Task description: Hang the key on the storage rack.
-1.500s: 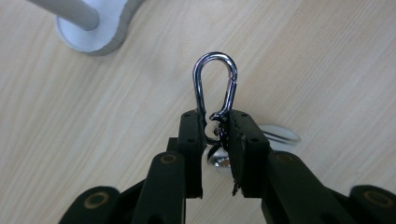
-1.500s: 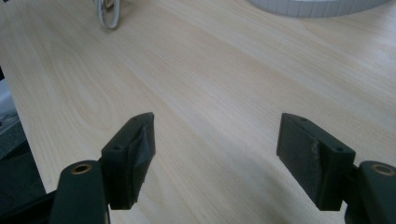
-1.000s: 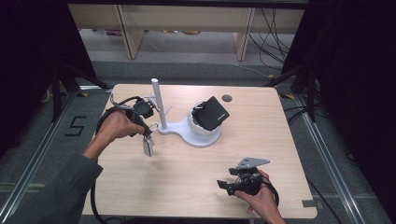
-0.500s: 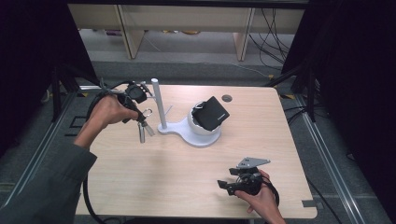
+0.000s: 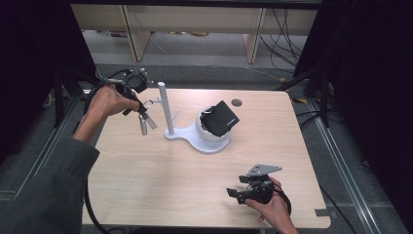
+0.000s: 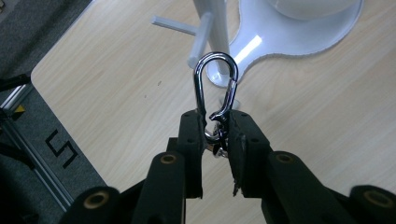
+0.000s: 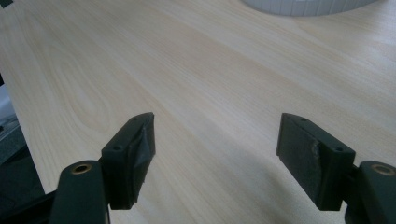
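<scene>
Carabiner [image 6: 216, 88] pinched at its lower end in left gripper [image 6: 215, 140], held just near the white stand's [image 5: 168, 109] side pegs [image 6: 200, 39] at table's far left. Hanging step looks underway; next, loop must line up over a peg tip. Right gripper [image 7: 215, 149] rests near right, jaws spread, empty.

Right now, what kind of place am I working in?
Probably a lab or recording booth rather than a home: a plain wooden table hemmed by black curtains, loose cables on the floor behind, and a white stand set up as a test piece.

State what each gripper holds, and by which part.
Left gripper clamps a silver carabiner by its lower end, loop pointing away. Right gripper is open, holding nothing.
</scene>
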